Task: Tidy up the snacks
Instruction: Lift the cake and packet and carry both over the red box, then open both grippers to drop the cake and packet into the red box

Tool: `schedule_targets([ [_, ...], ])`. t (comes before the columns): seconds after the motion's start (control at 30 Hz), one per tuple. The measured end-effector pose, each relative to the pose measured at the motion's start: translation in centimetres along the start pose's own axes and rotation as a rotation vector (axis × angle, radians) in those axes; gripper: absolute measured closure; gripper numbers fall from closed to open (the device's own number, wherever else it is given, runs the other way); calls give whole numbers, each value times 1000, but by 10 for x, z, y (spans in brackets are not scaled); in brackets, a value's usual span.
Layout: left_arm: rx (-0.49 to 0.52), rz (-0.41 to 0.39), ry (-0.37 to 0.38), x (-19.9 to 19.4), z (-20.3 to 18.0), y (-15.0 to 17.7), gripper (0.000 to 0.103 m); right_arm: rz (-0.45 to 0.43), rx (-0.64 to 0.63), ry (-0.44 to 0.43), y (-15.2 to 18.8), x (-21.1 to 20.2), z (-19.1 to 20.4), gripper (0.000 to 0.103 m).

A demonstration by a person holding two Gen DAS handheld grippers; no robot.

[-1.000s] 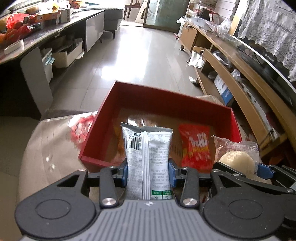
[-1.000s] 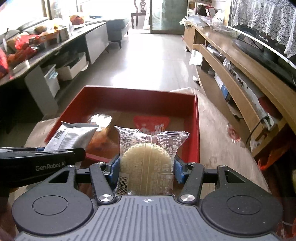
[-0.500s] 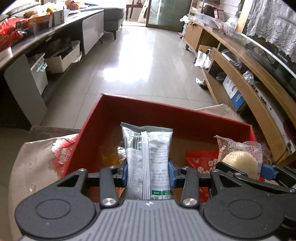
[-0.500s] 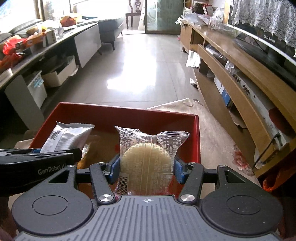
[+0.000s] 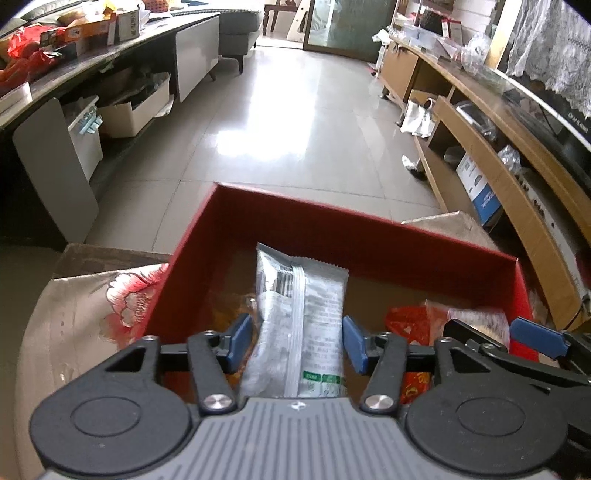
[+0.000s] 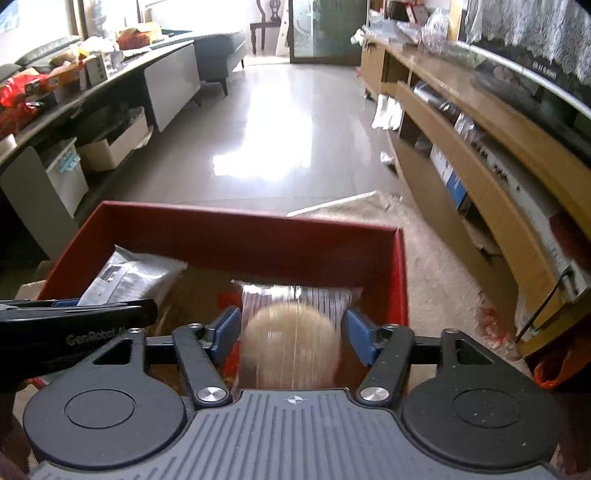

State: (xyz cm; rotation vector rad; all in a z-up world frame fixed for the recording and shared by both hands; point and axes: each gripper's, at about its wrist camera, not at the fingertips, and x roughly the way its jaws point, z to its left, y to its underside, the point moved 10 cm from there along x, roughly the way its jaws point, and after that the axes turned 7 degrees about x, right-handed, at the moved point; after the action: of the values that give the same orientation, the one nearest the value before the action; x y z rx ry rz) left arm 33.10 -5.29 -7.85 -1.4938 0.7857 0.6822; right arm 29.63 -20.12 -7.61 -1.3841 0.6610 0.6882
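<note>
both hand-held gripper jaws now opening off silver packet (image 5: 301, 325) and motion-blurred round cake (image 6: 291, 347) over red box (image 5: 280, 225)

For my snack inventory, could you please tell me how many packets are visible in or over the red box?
3: a grey packet between the left gripper's opening jaws, a clear round-cake packet between the right gripper's opening jaws, a red packet beneath. Others may be hidden.

A home living room, lived-in and cluttered. Glossy pale floor tiles (image 5: 280, 110), a grey upholstered sofa (image 6: 218, 48) and a dark wooden chair (image 6: 267, 22) by a glass door (image 6: 325, 29) at the far end. Right side: long low wooden TV cabinet (image 6: 491, 155) with white lace curtain (image 5: 550, 48) above; left side: long dark worktop (image 5: 92, 62) piled with boxes and red bags.
</note>
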Motion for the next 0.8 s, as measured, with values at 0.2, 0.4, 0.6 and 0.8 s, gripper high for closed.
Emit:
schedule_targets([
  [0.2,-13,-12,12,-11,4,-1,40,-32,11,-6,-8,-12,-2,27],
  [0.4,-37,-20,36,-26,6,2,38,-50,4,4,-10,-22,-4,26],
  [0.6,-49,-17,66,-42,8,15,35,-55,-8,8,-8,-35,-4,25],
  [0.8,-43,-1,82,-58,12,37,35,-41,-16,14,3,-48,-5,25],
])
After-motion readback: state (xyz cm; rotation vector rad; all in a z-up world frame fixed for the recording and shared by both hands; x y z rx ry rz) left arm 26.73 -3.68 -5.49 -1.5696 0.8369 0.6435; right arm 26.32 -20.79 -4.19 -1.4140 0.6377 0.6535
